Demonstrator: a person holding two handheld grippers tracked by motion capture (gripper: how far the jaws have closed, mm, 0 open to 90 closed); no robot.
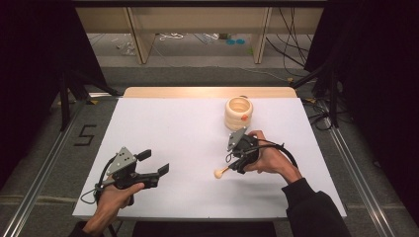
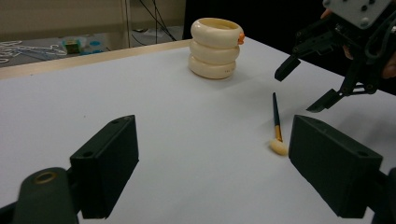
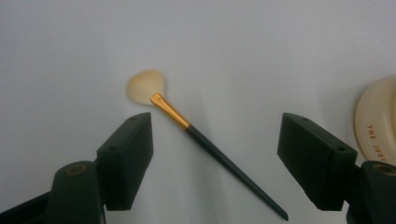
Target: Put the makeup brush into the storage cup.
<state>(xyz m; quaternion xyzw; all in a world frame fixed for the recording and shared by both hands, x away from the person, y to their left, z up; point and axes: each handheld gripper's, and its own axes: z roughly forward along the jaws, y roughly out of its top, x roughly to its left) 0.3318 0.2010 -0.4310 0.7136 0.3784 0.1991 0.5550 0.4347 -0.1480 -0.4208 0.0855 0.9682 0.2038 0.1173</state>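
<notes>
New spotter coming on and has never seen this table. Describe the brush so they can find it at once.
Start at the white table and find the cream ringed holder standing near its far edge. Come toward the person's side to the right gripper, open above the makeup brush lying flat. It is the only slim thing there: pale fan bristles, gold ferrule, dark tapered handle.

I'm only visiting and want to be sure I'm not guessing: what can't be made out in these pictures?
- Brush handle, high view: hidden under the right gripper.
- Cream holder, right gripper view: cut off by the right edge, its lettering incomplete.
- Orange bit on the holder, high view: too small to identify.
- Clutter on the floor beyond the table: too small.
</notes>
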